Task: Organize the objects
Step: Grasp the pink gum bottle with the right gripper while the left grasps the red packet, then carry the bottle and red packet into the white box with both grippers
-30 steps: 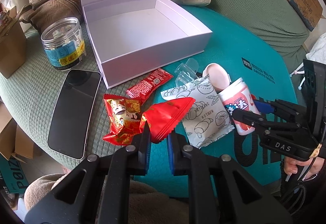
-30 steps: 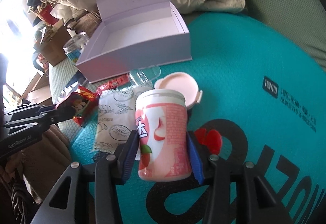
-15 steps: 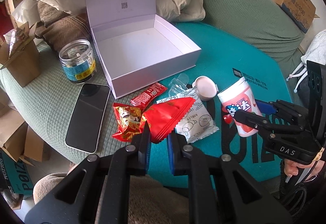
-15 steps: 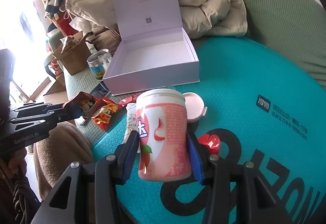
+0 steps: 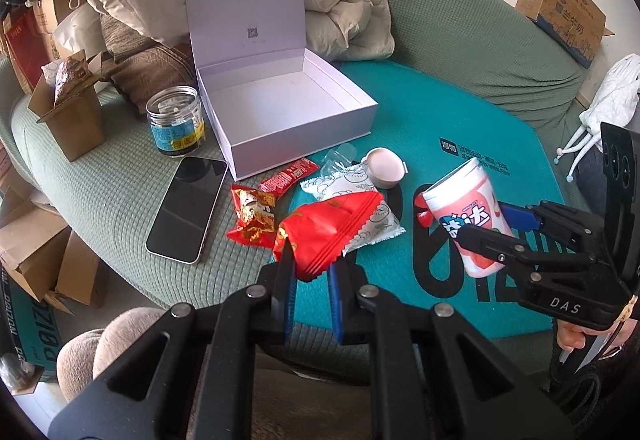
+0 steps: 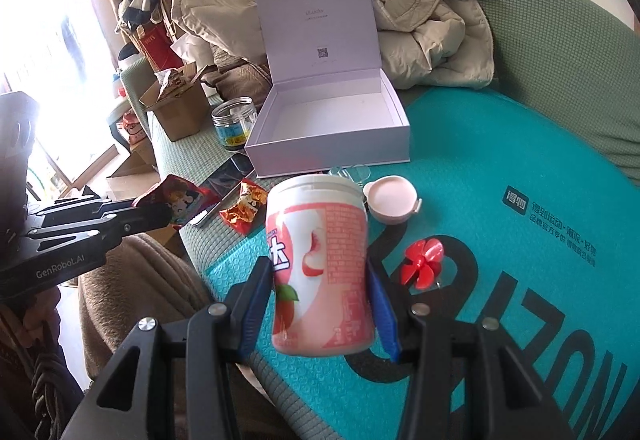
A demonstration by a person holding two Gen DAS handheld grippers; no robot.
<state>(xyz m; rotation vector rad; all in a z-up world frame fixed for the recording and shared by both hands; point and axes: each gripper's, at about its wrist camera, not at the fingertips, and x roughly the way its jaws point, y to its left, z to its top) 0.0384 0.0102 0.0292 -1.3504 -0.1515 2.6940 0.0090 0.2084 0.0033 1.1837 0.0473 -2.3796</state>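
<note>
Left tool (image 5: 312, 272) pinches a soft, crinkly red snack bag (image 5: 328, 230) by its edge. Right tool (image 6: 322, 304) squeezes the smooth, light pink tub (image 6: 322, 268) around its middle; it could slip.

Both handheld tools are matte black linkage frames with round silver screws and blue pads lining the fingers. The left gripper (image 5: 312, 270) body reads "GenRobot.AI" in white; the right gripper (image 6: 322, 304) reads "DAS". A dark braided cable hangs below each.
</note>
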